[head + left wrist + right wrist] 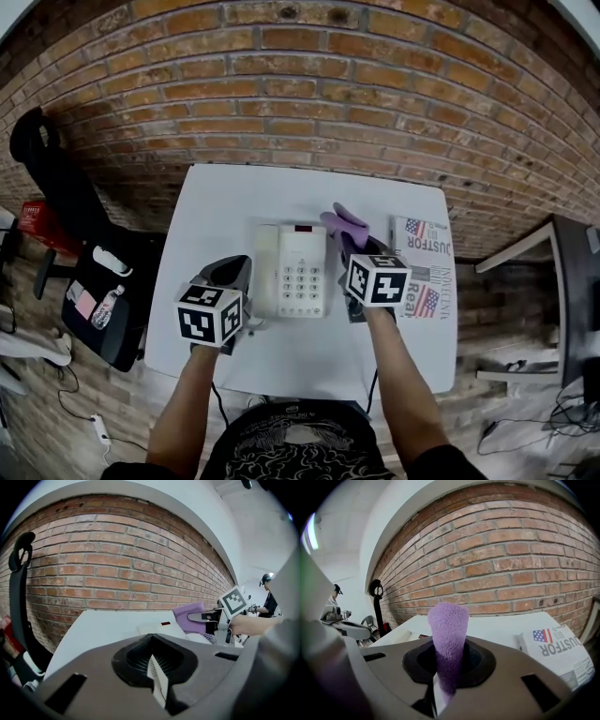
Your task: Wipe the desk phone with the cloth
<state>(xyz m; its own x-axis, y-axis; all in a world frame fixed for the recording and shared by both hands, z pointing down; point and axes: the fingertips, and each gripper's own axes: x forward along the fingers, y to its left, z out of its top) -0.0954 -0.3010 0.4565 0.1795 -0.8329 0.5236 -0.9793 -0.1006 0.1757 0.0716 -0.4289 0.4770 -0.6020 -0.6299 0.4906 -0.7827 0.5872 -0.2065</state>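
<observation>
Right gripper (349, 246), seen from the head view and the right gripper view: jaws clamped on the purple cloth (344, 222), which stands up out of the jaws as a folded, rounded tongue (448, 629). The cloth's free end lies by the upper right corner of the desk phone (292, 270); whether it touches the casing cannot be told.

Left gripper (234, 269): jaws drawn together, the pale edge of one pad showing along the seam in the left gripper view (157, 679). It sits just beside the phone's left edge, on the handset side.

The phone is white, with its keypad towards the person and a small dark red window at its top, and it lies near the middle of the white table (216, 202), between the two grippers.

A printed sheet (424, 267) bearing flag emblems and large lettering lies on the table to the right of the right gripper.

Beyond the table's far edge rises a brick wall (309, 84); a black chair (56, 187) stands off the table's left side
</observation>
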